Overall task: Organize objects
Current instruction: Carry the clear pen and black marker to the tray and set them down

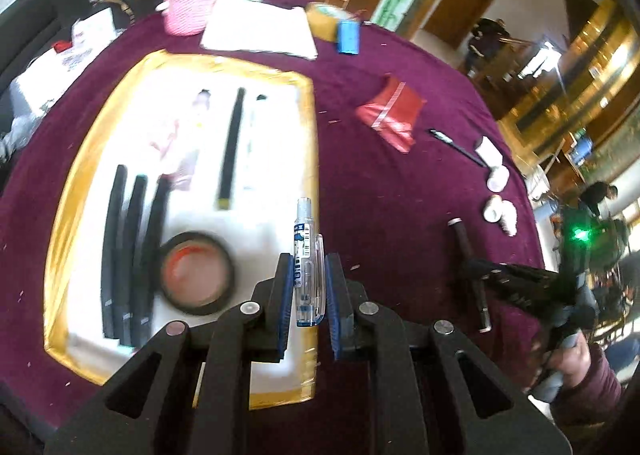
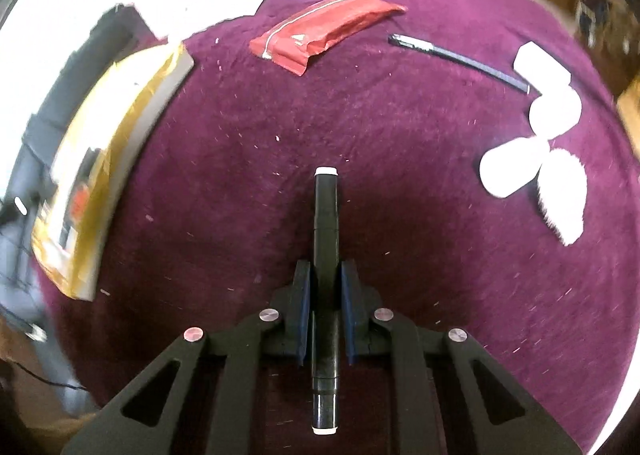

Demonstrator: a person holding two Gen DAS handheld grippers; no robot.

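left gripper [image 1: 306,287] is clamped on a clear correction-tape pen [image 1: 306,267], long axis running forward along its fingers, right over the near edge of the gold-rimmed tray [image 1: 68,195]. right gripper [image 2: 325,295] is pinched on a black marker [image 2: 326,223], lengthwise between the pads, down on the purple cloth [image 2: 240,135], tray off to its left.

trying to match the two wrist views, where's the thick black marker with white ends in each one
Left wrist view: the thick black marker with white ends lies at lower right on the purple cloth, the right gripper closed across it.
Right wrist view: the marker is bottom centre, running up between that gripper's fingers.
Shared landmark: the red plastic pouch, beyond the marker in both.
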